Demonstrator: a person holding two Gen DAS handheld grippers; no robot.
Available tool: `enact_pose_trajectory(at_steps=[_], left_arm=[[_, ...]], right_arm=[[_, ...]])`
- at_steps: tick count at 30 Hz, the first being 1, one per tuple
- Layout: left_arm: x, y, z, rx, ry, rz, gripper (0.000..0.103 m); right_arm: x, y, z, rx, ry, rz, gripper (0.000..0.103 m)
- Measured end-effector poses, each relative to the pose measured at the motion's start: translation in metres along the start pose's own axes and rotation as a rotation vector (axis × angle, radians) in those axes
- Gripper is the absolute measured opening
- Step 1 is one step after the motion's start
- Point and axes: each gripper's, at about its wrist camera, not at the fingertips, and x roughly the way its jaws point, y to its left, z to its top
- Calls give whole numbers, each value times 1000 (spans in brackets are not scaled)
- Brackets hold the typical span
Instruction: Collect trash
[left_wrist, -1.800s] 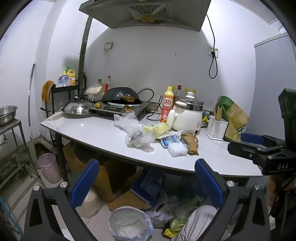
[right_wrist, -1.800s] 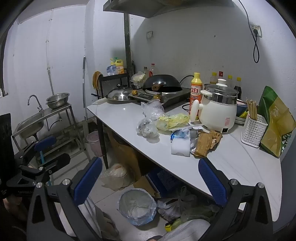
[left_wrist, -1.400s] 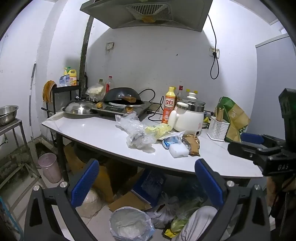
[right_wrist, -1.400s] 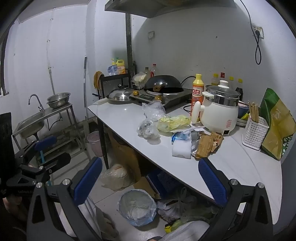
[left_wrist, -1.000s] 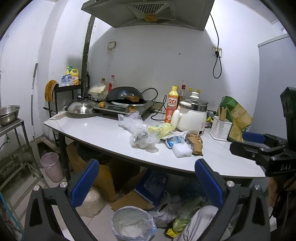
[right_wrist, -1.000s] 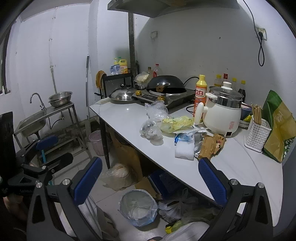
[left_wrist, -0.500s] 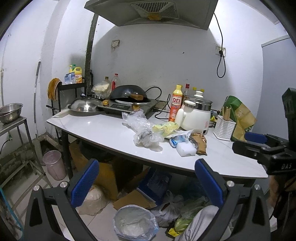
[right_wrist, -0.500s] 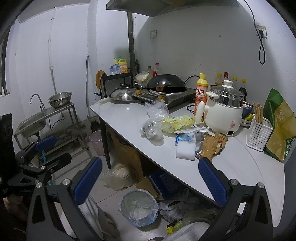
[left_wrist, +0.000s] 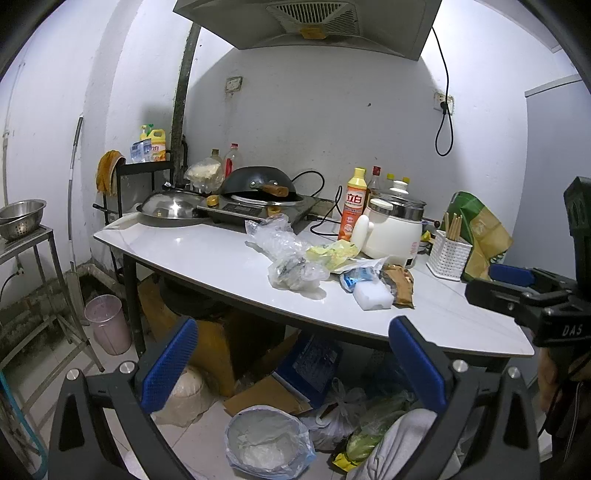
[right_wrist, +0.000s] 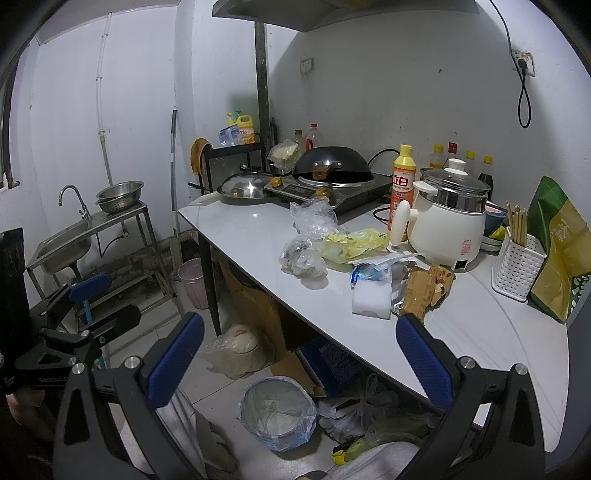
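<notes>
Trash lies on the white counter (left_wrist: 207, 258): crumpled clear plastic bags (left_wrist: 291, 258) (right_wrist: 306, 254), a yellow bag (left_wrist: 332, 253) (right_wrist: 354, 242), a blue wrapper (left_wrist: 356, 277), a white foam block (left_wrist: 371, 297) (right_wrist: 371, 299) and a brown wrapper (left_wrist: 399, 284) (right_wrist: 424, 291). A bin lined with a blue bag (left_wrist: 267, 443) (right_wrist: 279, 411) stands on the floor under the counter. My left gripper (left_wrist: 291, 363) and my right gripper (right_wrist: 301, 356) are both open and empty, held in front of the counter and well short of the trash.
A wok (left_wrist: 258, 184) on a cooktop, a steel lid (left_wrist: 171, 208), an orange bottle (left_wrist: 352, 208), a white cooker (left_wrist: 393, 229), a chopstick basket (left_wrist: 448, 254) and a green bag (right_wrist: 557, 251) crowd the counter's back. Bags and boxes lie underneath. A steel sink (right_wrist: 64, 243) stands at the left.
Both grippers have drifted slightly nearer to the counter and a little leftward. Nothing was taken hold of; both stay open.
</notes>
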Motion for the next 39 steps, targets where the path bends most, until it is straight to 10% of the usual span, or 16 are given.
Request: enact_pose_trajectory(at_steps=[39], left_arm=[[-3,7,-2,-6,1,-2,103]], right_arm=[[5,3,-3,0,11,5,103]])
